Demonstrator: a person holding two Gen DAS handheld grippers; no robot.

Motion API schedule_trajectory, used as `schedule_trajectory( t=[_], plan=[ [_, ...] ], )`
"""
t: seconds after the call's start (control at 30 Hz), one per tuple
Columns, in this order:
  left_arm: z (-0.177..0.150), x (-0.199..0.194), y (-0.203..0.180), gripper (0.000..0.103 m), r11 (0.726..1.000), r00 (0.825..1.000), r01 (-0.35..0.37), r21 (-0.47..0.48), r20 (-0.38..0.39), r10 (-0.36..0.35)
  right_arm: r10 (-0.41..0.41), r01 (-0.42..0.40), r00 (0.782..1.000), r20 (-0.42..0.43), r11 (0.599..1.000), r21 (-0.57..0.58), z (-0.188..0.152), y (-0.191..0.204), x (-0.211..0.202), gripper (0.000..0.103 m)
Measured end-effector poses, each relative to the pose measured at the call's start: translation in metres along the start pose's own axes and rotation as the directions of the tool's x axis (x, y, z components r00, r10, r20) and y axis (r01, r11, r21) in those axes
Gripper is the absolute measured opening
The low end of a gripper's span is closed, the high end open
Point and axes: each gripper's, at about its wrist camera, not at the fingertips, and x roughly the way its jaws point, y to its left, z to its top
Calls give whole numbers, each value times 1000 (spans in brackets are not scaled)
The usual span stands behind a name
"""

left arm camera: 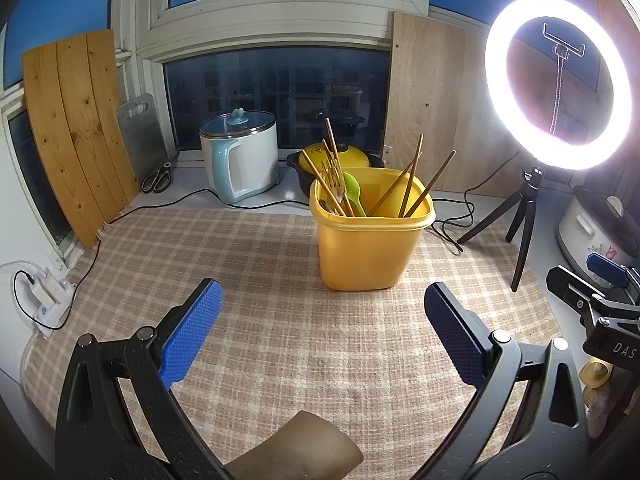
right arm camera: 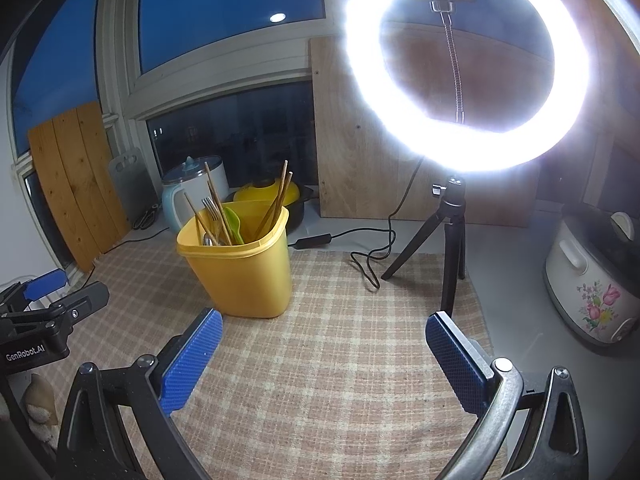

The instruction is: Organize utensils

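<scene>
Both your left claw (left arm camera: 322, 324) and right claw (right arm camera: 324, 356) hang wide open and empty, because the chopsticks (left arm camera: 408, 188), fork (left arm camera: 332, 178) and green spoon (left arm camera: 354, 196) already stand in the yellow bin (left arm camera: 366, 248) mid-worktop.

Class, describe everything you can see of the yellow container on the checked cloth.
The yellow container is a smooth tub, plastic by its look, with rounded corners, a lipped rim and no lid. It stands upright on the checked cloth, clear of both open grippers. Inside, leaning on its walls, are wooden chopsticks, a metal fork, a green spoon and a metal spoon. Behind it sits a dark pot with a yellow lid.
</scene>
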Motion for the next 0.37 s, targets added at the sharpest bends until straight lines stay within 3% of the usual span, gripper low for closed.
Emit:
schedule_trajectory(
  t=[0.37],
  plan=[
    [1,0,4,102,1000,1000,-1,-13,1,1,0,0,1000,-1,1000,-1,-1,1,1,103]
  ],
)
